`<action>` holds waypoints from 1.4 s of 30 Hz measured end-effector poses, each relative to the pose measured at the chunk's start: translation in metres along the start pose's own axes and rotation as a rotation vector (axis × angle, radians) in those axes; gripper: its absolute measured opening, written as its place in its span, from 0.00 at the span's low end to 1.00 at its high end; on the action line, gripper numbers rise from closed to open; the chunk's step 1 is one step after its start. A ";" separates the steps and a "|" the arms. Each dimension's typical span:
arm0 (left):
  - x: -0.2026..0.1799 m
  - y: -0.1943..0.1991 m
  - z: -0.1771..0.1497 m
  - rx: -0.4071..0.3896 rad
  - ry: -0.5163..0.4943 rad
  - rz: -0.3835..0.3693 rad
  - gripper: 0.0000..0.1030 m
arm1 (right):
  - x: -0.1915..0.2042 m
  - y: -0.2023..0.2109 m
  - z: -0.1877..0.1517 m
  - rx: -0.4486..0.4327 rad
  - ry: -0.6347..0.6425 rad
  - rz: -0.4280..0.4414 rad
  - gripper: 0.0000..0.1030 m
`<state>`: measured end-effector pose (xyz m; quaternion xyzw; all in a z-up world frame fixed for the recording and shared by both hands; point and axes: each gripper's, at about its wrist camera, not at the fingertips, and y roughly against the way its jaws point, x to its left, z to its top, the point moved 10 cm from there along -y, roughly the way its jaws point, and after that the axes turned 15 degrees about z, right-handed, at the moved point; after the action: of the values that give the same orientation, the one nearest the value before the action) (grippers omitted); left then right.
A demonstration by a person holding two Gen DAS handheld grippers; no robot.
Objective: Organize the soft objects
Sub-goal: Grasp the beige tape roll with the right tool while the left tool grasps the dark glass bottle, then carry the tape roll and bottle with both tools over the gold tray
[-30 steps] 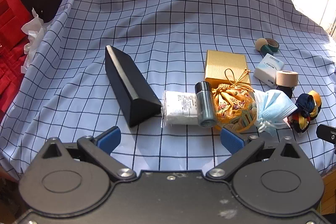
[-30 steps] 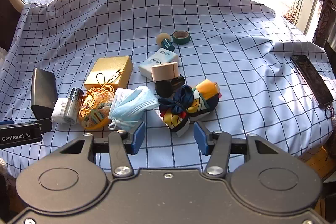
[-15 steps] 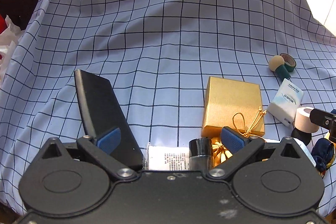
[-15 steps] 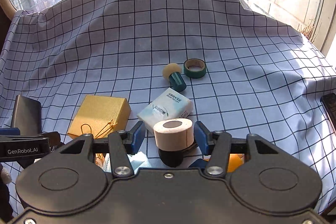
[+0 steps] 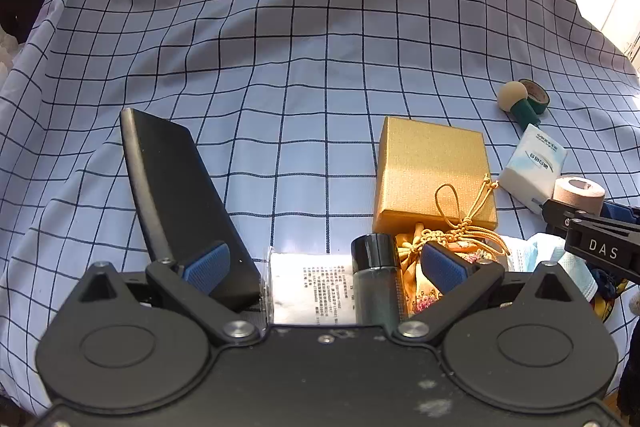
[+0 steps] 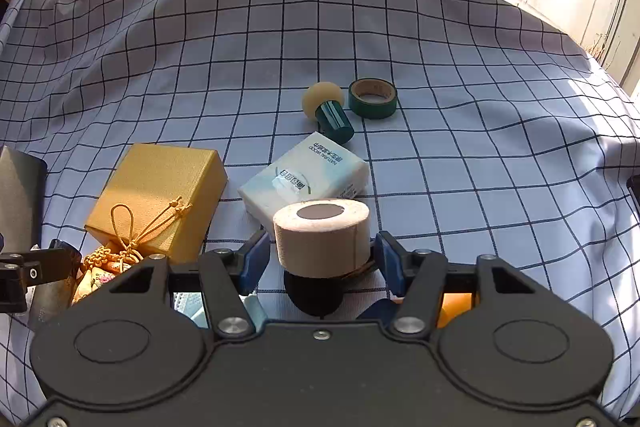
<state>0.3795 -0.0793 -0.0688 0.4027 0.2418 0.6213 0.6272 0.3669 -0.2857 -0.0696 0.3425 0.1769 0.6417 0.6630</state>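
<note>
The right gripper [image 6: 320,259] has its jaws open, one blue pad on each side of a beige tape roll [image 6: 322,237] that stands on a black cylinder [image 6: 316,293]. The pads are very near the roll, but I cannot tell if they touch it. The left gripper [image 5: 322,263] also has its jaws wide open; between them lie a white wrapped pack [image 5: 310,285] and a small bottle with a black cap [image 5: 376,275], both flat on the surface [image 5: 280,107].

The soft things of the task are low in both views and partly hidden by the gripper bodies: the embroidered pouch [image 5: 420,267] with its gold cord [image 5: 460,219], the light blue face mask [image 5: 528,255] and the tissue pack [image 6: 306,177].

In my judgement the step in hand is to choose and take one soft thing. To do it well, each gripper should be centred on one item only and close slowly, because such items give way under pressure. The tape roll may fall from the cylinder if a pad pushes it sideways. For the left gripper the bottle may roll and get caught together with the pack.

Around them, the gold box [image 6: 156,199] touches the pouch and its cord lies on the lid, so the cord may drag when the pouch is lifted. A black case [image 5: 176,203] lies just beside the left pad. A green tape ring [image 6: 372,99] and a sponge applicator [image 6: 326,109] lie farther back, well apart from the jaws.
</note>
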 end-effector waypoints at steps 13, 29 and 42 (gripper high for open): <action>-0.019 0.011 -0.017 0.023 -0.035 -0.128 0.72 | -0.002 0.000 -0.002 -0.040 -0.009 -0.023 0.47; -0.025 0.007 -0.016 0.019 -0.051 -0.127 0.23 | 0.003 0.032 0.001 -0.078 -0.027 0.025 0.47; -0.018 0.032 -0.009 0.021 -0.047 -0.152 0.23 | 0.015 0.077 0.013 -0.077 -0.062 0.105 0.47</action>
<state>0.3514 -0.0979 -0.0514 0.4040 0.2633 0.5598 0.6739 0.3212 -0.2781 -0.0043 0.3454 0.1131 0.6710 0.6463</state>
